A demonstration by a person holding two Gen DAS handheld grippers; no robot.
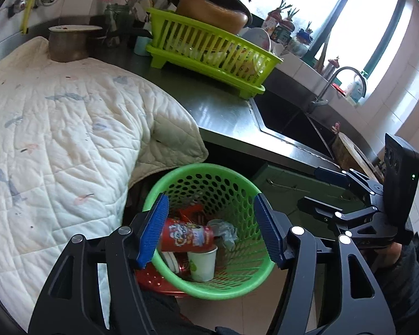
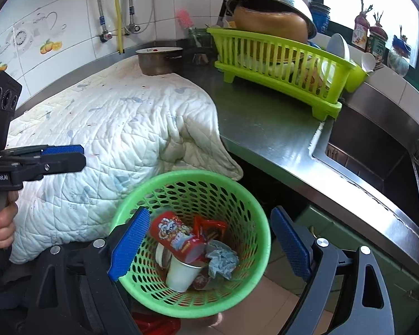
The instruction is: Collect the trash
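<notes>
A green perforated basket (image 1: 209,173) stands on the floor below the counter edge, and the right wrist view shows the basket (image 2: 181,176) too. Inside lie a red printed can (image 1: 187,234), a white paper cup (image 1: 202,262) and a crumpled grey tissue (image 1: 225,230). My left gripper (image 1: 211,229) hovers open above the basket mouth, nothing between its blue pads. My right gripper (image 2: 209,245) is also open over the basket, empty. From the right, the can (image 2: 176,237) rests on the cup (image 2: 181,275), beside the tissue (image 2: 222,261).
A white quilted cloth (image 1: 56,128) drapes over the steel counter (image 1: 223,114) left of the basket. A lime dish rack (image 1: 209,50) with bowls stands behind, a pot (image 1: 68,43) at the back, and a sink (image 1: 293,122) with a faucet (image 1: 346,75) to the right.
</notes>
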